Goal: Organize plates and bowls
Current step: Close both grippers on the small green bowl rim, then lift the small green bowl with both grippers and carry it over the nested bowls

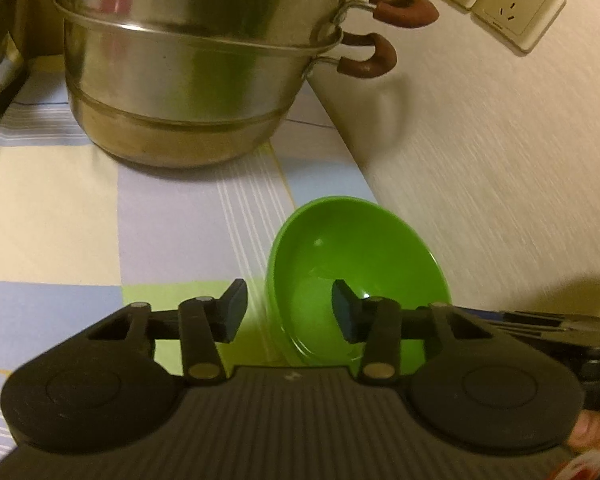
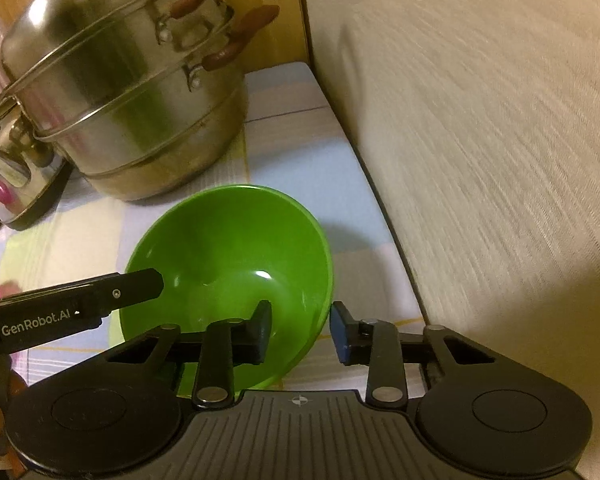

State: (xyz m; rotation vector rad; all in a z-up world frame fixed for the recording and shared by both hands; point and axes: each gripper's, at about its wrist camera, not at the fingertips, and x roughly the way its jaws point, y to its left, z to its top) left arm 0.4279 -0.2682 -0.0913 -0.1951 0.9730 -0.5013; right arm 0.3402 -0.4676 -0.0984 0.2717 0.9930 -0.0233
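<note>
On the striped cloth [image 1: 180, 216], both parted grippers straddle the green bowl's [image 2: 228, 248] rim, unclenched.

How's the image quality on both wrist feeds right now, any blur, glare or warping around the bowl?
Left wrist: warm dim light, wall streaked by blur, steamer pot bulged by the fisheye, green bowl fairly sharp. Right wrist: small glare spot inside the bowl, wall smeared, dark shadow at lower right.
</note>
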